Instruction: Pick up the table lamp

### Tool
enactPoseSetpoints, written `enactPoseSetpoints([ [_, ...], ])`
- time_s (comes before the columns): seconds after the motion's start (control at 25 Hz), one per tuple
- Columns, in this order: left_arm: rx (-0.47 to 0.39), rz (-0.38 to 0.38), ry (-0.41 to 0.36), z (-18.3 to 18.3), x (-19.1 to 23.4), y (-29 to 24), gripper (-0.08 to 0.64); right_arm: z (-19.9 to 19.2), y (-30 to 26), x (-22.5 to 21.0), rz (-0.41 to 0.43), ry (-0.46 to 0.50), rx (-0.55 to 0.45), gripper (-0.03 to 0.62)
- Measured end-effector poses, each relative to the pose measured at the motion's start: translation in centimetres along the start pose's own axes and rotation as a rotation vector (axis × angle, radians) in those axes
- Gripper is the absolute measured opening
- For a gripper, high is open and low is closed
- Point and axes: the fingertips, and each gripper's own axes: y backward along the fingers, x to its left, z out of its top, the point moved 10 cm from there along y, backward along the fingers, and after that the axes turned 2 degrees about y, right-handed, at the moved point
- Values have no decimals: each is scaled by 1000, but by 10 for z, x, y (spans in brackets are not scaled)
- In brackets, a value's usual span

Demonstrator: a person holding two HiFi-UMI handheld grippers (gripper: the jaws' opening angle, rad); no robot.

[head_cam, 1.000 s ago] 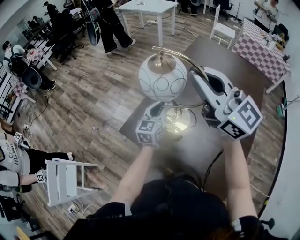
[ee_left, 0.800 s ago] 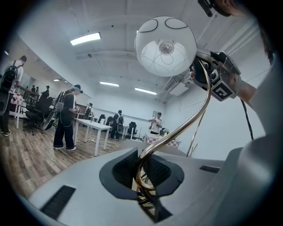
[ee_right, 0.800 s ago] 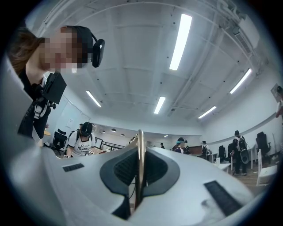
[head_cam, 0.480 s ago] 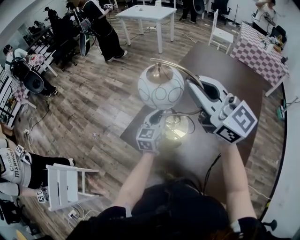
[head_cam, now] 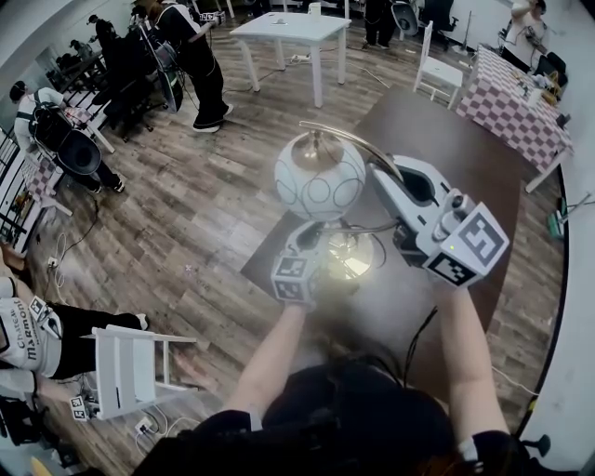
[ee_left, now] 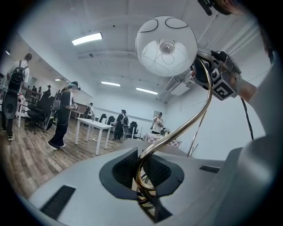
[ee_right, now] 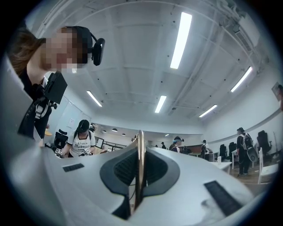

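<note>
The table lamp has a white globe shade point(head_cam: 319, 177) with thin ring lines, a curved gold stem point(head_cam: 358, 138) and a shiny round base point(head_cam: 350, 253). It is over the near corner of the dark brown table point(head_cam: 456, 130); whether the base touches the top I cannot tell. My left gripper point(head_cam: 313, 224) is shut on the lower gold stem point(ee_left: 142, 170), with the globe point(ee_left: 166, 46) high above it. My right gripper point(head_cam: 381, 171) is shut on the upper arc of the stem, a thin gold rod point(ee_right: 140, 163) between its pads.
A white table point(head_cam: 293, 23) and a white chair point(head_cam: 442, 58) stand at the back, a checkered table point(head_cam: 521, 93) at the far right. A white stool point(head_cam: 130, 367) lies near left. Several people stand along the left. A black cable point(head_cam: 420, 333) trails over the table.
Both grippers and the lamp keep nearly the same place. A person in black at the back has walked to the left.
</note>
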Motion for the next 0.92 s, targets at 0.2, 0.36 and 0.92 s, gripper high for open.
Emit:
enactPoseSetpoints([
  [0.2, -2, -3, 3, 0, 2, 5, 34, 1, -3, 7, -6, 3, 1, 2],
  [0.36, 5, -6, 7, -2, 0, 3, 34, 1, -1, 5, -16, -1, 5, 2],
  [0.92, 41, -26, 15, -21, -1, 13, 34, -13, 5, 17, -22, -19, 27, 2],
])
